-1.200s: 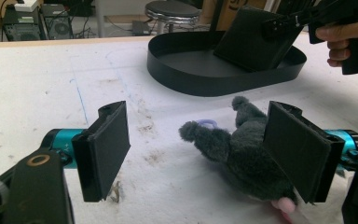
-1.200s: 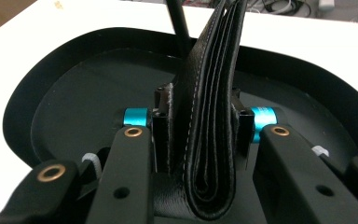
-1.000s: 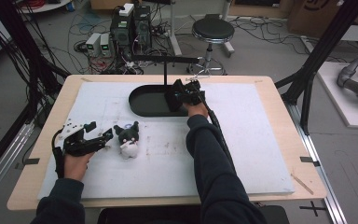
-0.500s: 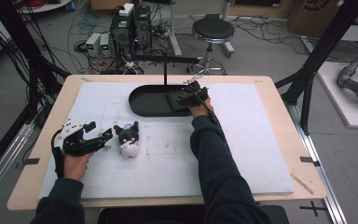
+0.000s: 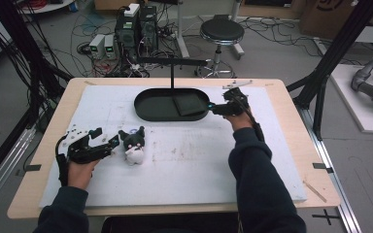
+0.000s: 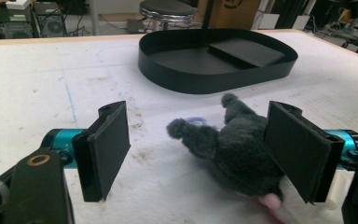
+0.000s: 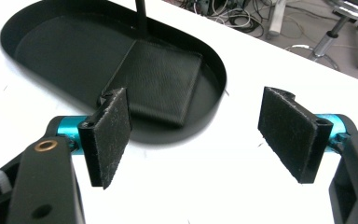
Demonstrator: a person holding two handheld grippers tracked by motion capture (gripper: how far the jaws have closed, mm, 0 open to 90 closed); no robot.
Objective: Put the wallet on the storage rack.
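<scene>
My right tongs (image 7: 196, 135) just opened wide, empty, beside the tray (image 5: 148, 110); left tongs (image 6: 196, 156) gape around the plush (image 6: 242, 154), not squeezing.

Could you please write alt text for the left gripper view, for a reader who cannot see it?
The left claw stands open around a grey plush toy lying on the white table surface, its pads apart from the toy. Behind it sits a black oval tray holding a flat black square pad.
</scene>
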